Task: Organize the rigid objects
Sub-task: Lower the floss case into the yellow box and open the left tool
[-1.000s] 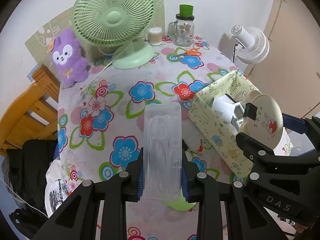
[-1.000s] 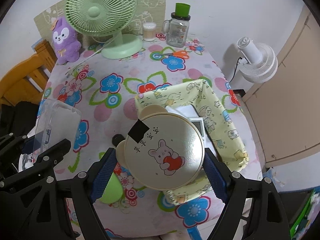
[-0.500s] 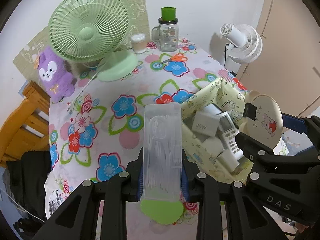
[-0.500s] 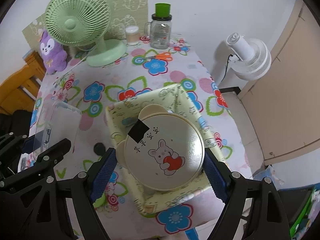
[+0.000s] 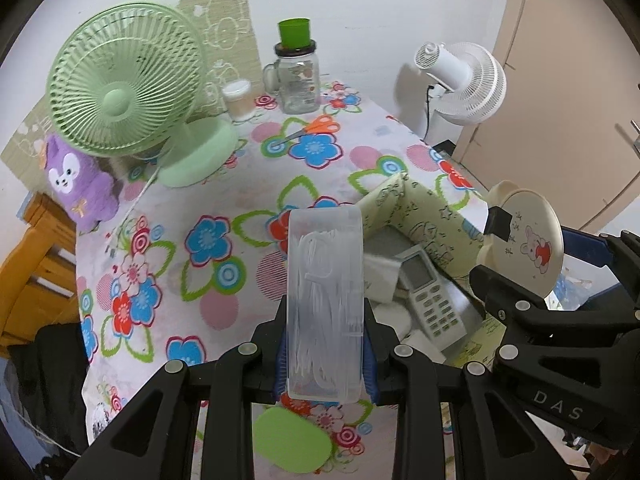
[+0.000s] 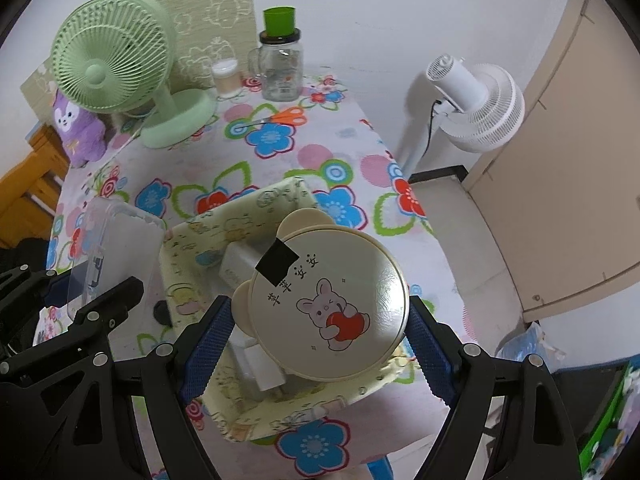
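Two loads are carried above the floral-cloth table [image 5: 224, 216] at once. The yellow fabric bin [image 6: 224, 236] sits at the near right edge, open-topped to receive items — a remote control [image 5: 432, 300] and white adapters already lie inside. The right gripper [image 6: 316, 344] has its jaws clamped on the round bear-eared case [image 6: 328, 304], held over the bin. The left gripper [image 5: 325, 356] holds the clear floss-pick box [image 5: 325, 300] edgewise, just left of the bin — probably next in.

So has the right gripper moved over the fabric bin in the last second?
Yes. The right gripper with its round bunny case has shifted toward the table's right edge; the fabric bin now lies beneath it.
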A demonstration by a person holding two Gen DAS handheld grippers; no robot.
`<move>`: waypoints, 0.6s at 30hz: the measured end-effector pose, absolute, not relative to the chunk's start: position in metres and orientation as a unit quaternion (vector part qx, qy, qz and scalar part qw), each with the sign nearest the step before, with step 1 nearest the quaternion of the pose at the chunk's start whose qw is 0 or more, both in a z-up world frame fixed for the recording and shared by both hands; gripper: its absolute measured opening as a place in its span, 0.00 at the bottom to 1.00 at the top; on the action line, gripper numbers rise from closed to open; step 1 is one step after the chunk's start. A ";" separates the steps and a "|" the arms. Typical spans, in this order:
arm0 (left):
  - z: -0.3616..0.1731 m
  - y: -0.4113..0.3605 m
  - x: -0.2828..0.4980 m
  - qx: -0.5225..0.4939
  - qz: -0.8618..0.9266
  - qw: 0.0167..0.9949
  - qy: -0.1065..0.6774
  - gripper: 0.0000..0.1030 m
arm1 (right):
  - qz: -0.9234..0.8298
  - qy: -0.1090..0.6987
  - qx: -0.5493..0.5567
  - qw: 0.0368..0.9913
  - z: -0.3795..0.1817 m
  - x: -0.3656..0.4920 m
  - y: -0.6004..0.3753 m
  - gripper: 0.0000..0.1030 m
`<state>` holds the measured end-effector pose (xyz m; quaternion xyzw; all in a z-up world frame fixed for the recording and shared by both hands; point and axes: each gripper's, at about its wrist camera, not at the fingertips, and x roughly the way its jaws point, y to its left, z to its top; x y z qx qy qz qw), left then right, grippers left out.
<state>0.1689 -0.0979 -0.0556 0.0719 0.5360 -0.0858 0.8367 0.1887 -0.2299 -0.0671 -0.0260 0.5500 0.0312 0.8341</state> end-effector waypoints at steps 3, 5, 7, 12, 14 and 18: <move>-0.058 -0.107 0.173 0.075 -0.095 0.835 0.537 0.28 | 0.025 0.553 -0.020 0.833 -0.070 0.191 -0.240 0.83; -0.061 -0.114 0.176 0.076 -0.100 0.832 0.540 0.28 | 0.022 0.555 -0.015 0.832 -0.072 0.192 -0.247 0.83; -0.065 -0.119 0.179 0.077 -0.104 0.829 0.543 0.28 | 0.019 0.557 -0.013 0.830 -0.073 0.193 -0.253 0.83; -0.078 -0.130 0.185 0.081 -0.114 0.819 0.556 0.28 | 0.012 0.564 -0.007 0.826 -0.080 0.195 -0.264 0.83; -0.085 -0.133 0.187 0.084 -0.115 0.814 0.562 0.28 | 0.011 0.569 -0.006 0.822 -0.084 0.197 -0.267 0.83; -0.097 -0.137 0.193 0.088 -0.112 0.806 0.575 0.28 | 0.014 0.576 -0.006 0.817 -0.090 0.200 -0.269 0.83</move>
